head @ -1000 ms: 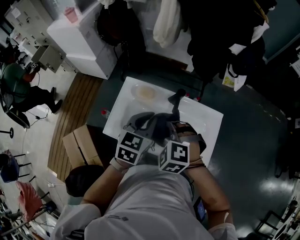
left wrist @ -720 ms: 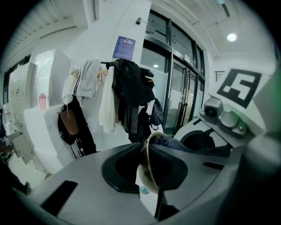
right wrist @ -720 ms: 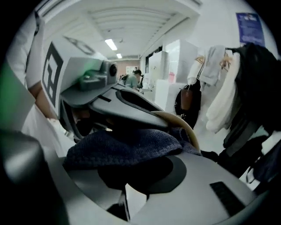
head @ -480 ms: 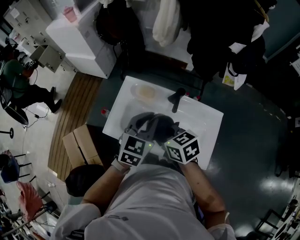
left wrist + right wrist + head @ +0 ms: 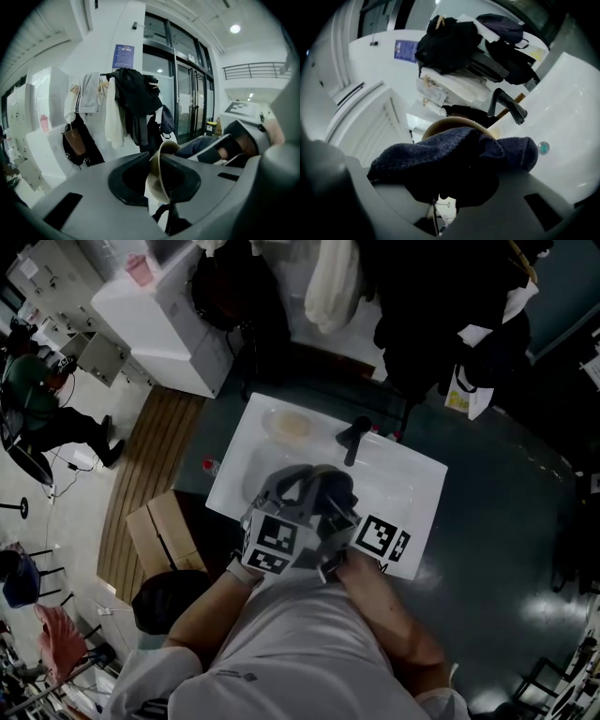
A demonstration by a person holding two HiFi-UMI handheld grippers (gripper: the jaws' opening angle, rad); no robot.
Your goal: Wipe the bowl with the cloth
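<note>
Over the white sink [image 5: 412,486], the tan bowl [image 5: 158,171] stands on edge between the jaws of my left gripper [image 5: 157,177], which is shut on its rim. In the head view the left gripper [image 5: 279,507] holds it above the basin. My right gripper [image 5: 443,185] is shut on a dark blue cloth [image 5: 454,157], which is pressed against the bowl [image 5: 452,124] behind it. In the head view the right gripper [image 5: 336,507] and the cloth [image 5: 319,486] meet the bowl in the middle, and most of the bowl is hidden there.
A black faucet [image 5: 354,435] rises at the sink's back edge, and a shallow pale dish [image 5: 291,426] lies in its far left corner. The drain [image 5: 543,148] shows in the basin. A cardboard box [image 5: 159,531] and a white machine [image 5: 169,315] stand to the left. Coats [image 5: 422,306] hang behind.
My right gripper has swung right and turned, its marker cube sliding toward the sink's near right edge with the cloth on the bowl. The left gripper has barely moved.
</note>
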